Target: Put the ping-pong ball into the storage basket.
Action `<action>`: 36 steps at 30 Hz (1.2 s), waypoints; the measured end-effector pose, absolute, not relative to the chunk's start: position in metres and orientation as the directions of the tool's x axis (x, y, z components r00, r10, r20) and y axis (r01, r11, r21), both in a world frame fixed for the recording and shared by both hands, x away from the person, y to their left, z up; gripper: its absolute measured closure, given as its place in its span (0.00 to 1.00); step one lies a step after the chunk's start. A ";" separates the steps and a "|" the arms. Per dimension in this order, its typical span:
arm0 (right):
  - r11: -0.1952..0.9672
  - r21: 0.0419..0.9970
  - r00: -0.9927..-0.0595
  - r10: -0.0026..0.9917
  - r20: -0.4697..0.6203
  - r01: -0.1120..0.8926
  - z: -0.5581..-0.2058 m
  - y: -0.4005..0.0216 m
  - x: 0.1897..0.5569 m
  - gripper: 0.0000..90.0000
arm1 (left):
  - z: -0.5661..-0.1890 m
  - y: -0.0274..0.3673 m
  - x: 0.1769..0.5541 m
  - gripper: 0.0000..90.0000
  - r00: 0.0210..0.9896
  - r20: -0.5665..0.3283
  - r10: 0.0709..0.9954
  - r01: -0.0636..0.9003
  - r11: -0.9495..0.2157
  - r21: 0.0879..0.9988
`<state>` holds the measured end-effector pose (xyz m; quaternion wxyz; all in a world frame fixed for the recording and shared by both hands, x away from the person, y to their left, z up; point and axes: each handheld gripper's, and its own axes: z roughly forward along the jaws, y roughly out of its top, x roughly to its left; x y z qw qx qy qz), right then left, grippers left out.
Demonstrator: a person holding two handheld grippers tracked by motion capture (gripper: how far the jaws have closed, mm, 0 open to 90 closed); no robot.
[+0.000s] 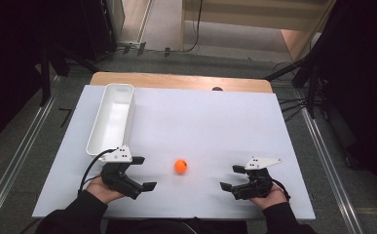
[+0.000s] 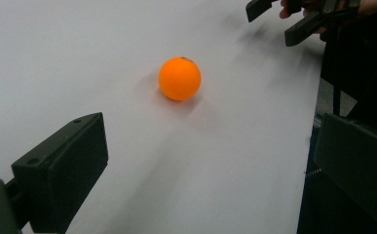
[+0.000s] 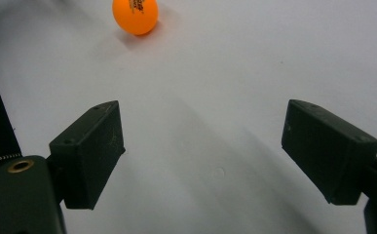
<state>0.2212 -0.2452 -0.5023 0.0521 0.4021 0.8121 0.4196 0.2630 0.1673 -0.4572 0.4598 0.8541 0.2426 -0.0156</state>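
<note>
- Between the two grippers, the orange ball (image 1: pixel 180 165) sits loose on the white tabletop (image 1: pixel 215 126).
- Left gripper (image 1: pixel 141 172): jaws spread wide, nothing between them.
- Right gripper (image 1: pixel 231 177): jaws wide apart too, empty.
- White bin (image 1: pixel 112 118) stands far left.

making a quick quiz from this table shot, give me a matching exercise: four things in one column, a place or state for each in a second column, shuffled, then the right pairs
Things
1. orange ball
2. white bin
3. left gripper
4. right gripper

Places or states
A. long and empty, along the far left of the white sheet
B. loose on the sheet between the two grippers
C. open, near the front right of the sheet, holding nothing
D. open, just in front of the bin's near end, holding nothing

Pairs: 1-B, 2-A, 3-D, 4-C
</note>
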 end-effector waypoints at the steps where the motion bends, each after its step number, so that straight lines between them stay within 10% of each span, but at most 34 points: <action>1: 0.326 0.723 -0.673 0.695 0.253 0.608 -0.502 -0.245 0.221 0.16 | -0.457 0.166 0.263 0.00 0.881 -0.248 0.403 0.430 -0.461 0.776; 36: 0.328 0.715 -0.662 0.707 0.248 0.618 -0.504 -0.244 0.221 0.16 | -0.444 0.140 0.287 0.00 0.852 -0.240 0.466 0.450 -0.416 0.790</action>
